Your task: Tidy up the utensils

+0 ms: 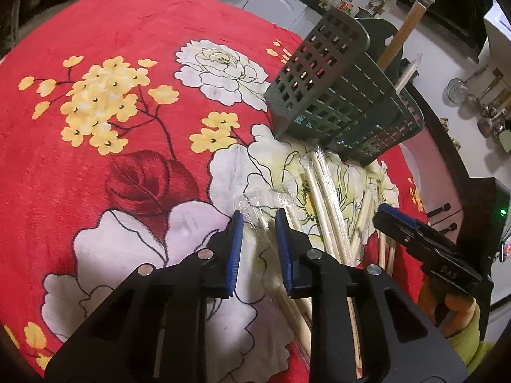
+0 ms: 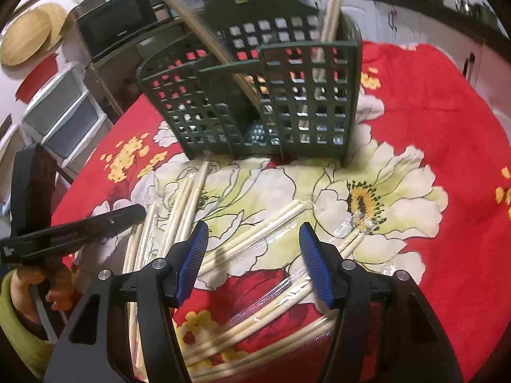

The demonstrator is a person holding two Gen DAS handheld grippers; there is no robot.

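Observation:
Several pairs of pale wooden chopsticks in clear wrappers (image 1: 322, 198) lie on a red floral cloth (image 1: 127, 48) in front of a dark green slotted utensil holder (image 1: 338, 102). The holder (image 2: 255, 95) has a few chopsticks (image 2: 332, 6) standing in it. My left gripper (image 1: 258, 220) is open, low over the cloth, its jaws either side of a wrapped pair's end. My right gripper (image 2: 254, 233) is open wide above more wrapped chopsticks (image 2: 255, 242). The right gripper also shows at the right of the left wrist view (image 1: 415, 239), and the left gripper at the left of the right wrist view (image 2: 73, 229).
The cloth (image 2: 447, 127) covers a round table. White cabinets (image 1: 274, 0) and a cluttered counter stand behind it. A black oven (image 2: 115, 22), round wooden boards (image 2: 28, 35) and stacked drawers (image 2: 64, 118) are off the table's left side.

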